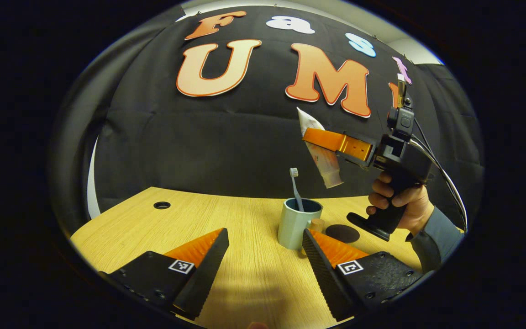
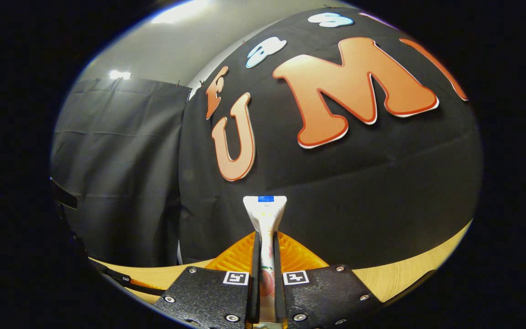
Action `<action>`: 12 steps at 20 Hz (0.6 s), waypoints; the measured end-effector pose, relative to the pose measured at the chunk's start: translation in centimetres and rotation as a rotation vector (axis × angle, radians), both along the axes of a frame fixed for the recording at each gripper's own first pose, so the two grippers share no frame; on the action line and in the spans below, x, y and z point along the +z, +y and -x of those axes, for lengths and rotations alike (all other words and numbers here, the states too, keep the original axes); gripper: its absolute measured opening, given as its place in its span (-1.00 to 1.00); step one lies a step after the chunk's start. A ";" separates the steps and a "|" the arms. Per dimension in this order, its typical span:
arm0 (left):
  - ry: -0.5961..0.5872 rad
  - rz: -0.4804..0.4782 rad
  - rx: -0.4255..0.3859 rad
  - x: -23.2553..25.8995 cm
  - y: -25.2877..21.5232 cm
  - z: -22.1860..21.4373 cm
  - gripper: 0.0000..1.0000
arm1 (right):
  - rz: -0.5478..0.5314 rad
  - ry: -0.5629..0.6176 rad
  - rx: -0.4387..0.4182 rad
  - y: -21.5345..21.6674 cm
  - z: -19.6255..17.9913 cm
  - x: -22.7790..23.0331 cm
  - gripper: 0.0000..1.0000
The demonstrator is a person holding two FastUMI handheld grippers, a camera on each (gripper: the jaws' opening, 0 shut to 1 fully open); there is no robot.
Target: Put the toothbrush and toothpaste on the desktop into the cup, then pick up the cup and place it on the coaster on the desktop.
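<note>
One item down: toothbrush (image 1: pixel 295 188) standing in cup (image 1: pixel 298 222) on worktop (image 1: pixel 153 233). Second item in hand: right tongs (image 1: pixel 320 137) clenched on toothpaste (image 1: pixel 322 155), held high, above and slightly right of cup, cap end apparently down. Left tongs (image 1: pixel 263 256) released, holding nothing, near side. Coaster (image 1: pixel 342 233) just right of cup. Next: centre tube over rim, lower clear of brush, release.

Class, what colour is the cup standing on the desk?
Pale grey-green, the cup, seen best in the left gripper view.
</note>
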State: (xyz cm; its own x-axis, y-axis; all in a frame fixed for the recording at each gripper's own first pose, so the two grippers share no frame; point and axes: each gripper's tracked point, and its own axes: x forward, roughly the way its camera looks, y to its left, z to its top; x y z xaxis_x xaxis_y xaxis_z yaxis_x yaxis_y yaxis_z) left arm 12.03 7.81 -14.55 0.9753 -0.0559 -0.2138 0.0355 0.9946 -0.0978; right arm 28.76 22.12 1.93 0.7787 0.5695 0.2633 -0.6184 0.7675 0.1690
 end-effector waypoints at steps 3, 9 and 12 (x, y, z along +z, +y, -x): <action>0.010 0.007 -0.005 -0.5 -0.1 0.0 0.95 | 0.036 0.009 0.007 0.9 -1.0 -1.8 -0.75; 0.007 0.013 -0.002 -0.5 0.0 0.0 0.95 | 0.087 0.029 -0.010 1.2 -2.6 -5.3 -0.74; 0.025 0.022 -0.008 -0.9 -0.3 0.0 0.95 | 0.113 0.049 -0.001 1.4 -2.4 -6.3 -0.70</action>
